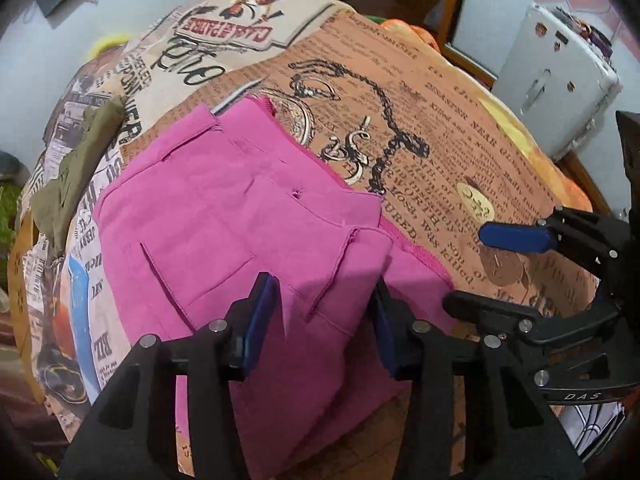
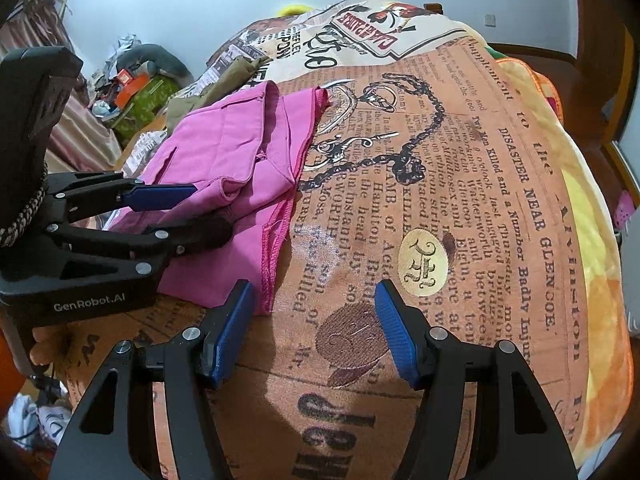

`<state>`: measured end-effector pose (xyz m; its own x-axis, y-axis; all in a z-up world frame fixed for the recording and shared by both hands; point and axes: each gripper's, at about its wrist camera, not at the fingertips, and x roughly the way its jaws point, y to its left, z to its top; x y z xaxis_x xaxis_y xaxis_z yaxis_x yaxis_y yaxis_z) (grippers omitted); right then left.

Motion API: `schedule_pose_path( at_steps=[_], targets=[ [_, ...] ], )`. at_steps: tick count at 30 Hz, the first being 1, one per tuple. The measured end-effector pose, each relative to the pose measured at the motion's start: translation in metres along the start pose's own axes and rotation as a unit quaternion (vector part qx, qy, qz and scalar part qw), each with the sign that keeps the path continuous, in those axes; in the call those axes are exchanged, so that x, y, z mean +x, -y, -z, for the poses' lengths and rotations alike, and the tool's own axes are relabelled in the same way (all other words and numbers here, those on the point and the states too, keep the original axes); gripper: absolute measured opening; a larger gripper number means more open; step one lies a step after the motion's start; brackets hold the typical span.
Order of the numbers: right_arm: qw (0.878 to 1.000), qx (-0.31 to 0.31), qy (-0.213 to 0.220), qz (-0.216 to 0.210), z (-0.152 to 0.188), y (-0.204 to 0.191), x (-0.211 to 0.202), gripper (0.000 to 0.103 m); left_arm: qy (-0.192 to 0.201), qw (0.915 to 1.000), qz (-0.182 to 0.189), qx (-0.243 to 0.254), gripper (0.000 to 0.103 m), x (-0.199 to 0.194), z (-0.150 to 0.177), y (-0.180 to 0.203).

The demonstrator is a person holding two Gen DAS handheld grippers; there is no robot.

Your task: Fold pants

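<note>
pink pants point(image 1: 224, 216) lie partly folded on a bed cover point(image 1: 460, 152) printed with old newspaper text and a chain-and-watch drawing. the waistband end points toward the far side of the bed, with a back pocket slit and belt loops facing up; 1 layer is doubled over another, leaving a stitched hem exposed along the right edge. left gripper point(image 1: 326, 320): tilted steeply downward over the near part of the pants, its 2 blue pads partly apart with pink cloth lying between them; in the left wrist view neither pad visibly presses the fabric, so nothing is gripped. seen from the right wrist view, the left gripper point(image 2: 196, 208) reaches in from the left edge above the pink fabric. right gripper point(image 2: 316, 328): jaws parted about halfway, empty, hovering over bare bed cover just right of the pants' hem. an olive-green garment point(image 1: 76, 172) rests beyond the pants on the left. a white case point(image 1: 556, 88) stands beside the bed.
</note>
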<state>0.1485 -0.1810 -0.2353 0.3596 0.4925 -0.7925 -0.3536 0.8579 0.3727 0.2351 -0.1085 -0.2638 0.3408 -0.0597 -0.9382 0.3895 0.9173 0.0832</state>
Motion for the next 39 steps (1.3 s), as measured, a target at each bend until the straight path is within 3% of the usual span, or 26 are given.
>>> schedule_pose_path(
  at_steps=[4, 9, 12, 18, 25, 34, 37, 39],
  targets=[
    [1.0, 0.001, 0.001, -0.001, 0.0, 0.001, 0.0, 0.059, 0.002, 0.9999, -0.011, 0.011, 0.044, 0.003, -0.003, 0.003],
    [1.0, 0.001, 0.002, -0.002, 0.0, 0.001, 0.0, 0.059, 0.017, 0.999, -0.035, 0.024, 0.029, 0.005, -0.004, 0.007],
    [1.0, 0.001, 0.002, -0.003, 0.0, 0.001, 0.0, 0.059, 0.023, 0.9994, -0.022, 0.01, 0.016, 0.0, -0.007, 0.0],
    [1.0, 0.001, 0.004, -0.003, 0.0, 0.002, 0.0, 0.059, 0.049, 0.9979, 0.033, -0.027, 0.011, -0.021, -0.009, -0.017],
    [1.0, 0.001, 0.004, -0.002, 0.0, 0.002, 0.0, 0.059, 0.077, 0.9915, 0.098, -0.035, 0.011, -0.053, -0.004, -0.017],
    [1.0, 0.0, 0.003, 0.0, 0.001, 0.002, 0.001, 0.059, 0.049, 0.9943, 0.091, -0.026, 0.011, -0.033, 0.005, 0.0],
    [1.0, -0.001, 0.002, 0.003, 0.001, 0.002, 0.001, 0.059, 0.045, 0.995, 0.083, -0.031, 0.019, -0.03, 0.006, 0.0],
    [1.0, 0.0, 0.003, 0.004, 0.001, 0.003, 0.001, 0.059, 0.047, 0.9954, 0.077, -0.033, 0.033, -0.031, 0.007, 0.0]
  ],
)
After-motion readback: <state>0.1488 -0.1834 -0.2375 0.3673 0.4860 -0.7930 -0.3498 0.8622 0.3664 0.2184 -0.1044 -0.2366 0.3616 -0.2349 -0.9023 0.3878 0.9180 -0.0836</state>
